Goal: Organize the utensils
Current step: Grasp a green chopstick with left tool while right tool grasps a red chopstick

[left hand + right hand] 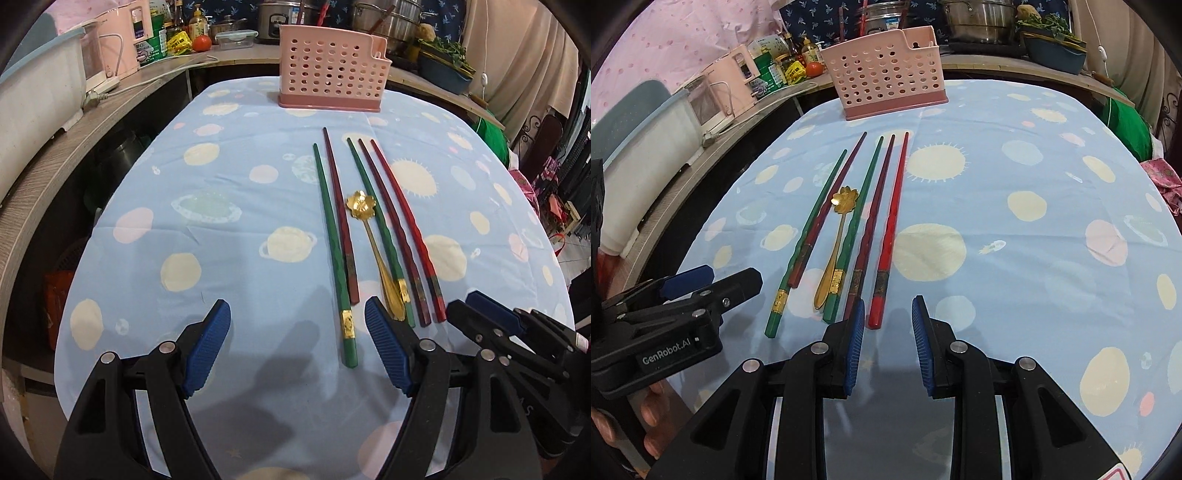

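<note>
Both tools hovered empty over the near edge of a bench draped in a planet-print cloth, the left tool spread wide and the right tool narrowly parted, nothing between either pair of pads. Just ahead lay five chopsticks, green and red, side by side with a gold flower-bowled spoon among them. A pink perforated holder stood upright at the far edge.

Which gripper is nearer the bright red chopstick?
Right. The right gripper hovers with open jaws at the near end of the bright red chopstick. The left gripper sits further left, by the outer green chopstick.
</note>
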### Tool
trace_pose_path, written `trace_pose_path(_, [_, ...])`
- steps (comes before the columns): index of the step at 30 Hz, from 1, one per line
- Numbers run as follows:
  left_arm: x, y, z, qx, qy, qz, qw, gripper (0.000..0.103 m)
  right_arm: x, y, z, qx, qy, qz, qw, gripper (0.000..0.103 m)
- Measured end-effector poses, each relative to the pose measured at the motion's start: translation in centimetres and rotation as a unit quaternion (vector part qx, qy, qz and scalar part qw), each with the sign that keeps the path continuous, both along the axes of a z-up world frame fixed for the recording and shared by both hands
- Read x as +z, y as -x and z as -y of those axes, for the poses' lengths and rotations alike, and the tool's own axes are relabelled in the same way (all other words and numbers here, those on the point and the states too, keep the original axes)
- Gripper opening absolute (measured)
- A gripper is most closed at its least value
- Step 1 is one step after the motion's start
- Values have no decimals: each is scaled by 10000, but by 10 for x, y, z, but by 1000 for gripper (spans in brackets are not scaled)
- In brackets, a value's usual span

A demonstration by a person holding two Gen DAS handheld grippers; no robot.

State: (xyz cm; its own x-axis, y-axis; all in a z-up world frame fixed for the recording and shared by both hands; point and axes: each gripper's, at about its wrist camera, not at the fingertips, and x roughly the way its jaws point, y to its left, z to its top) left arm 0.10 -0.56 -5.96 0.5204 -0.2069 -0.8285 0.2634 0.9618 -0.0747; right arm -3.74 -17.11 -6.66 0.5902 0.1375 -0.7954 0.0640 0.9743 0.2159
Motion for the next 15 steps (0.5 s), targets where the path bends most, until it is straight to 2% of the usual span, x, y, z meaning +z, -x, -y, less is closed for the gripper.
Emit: trace_pose_path(15, [-23, 1, 5, -24, -206, -197, 9996, 71, -7, -11, -8, 51, 137, 24, 9999, 24])
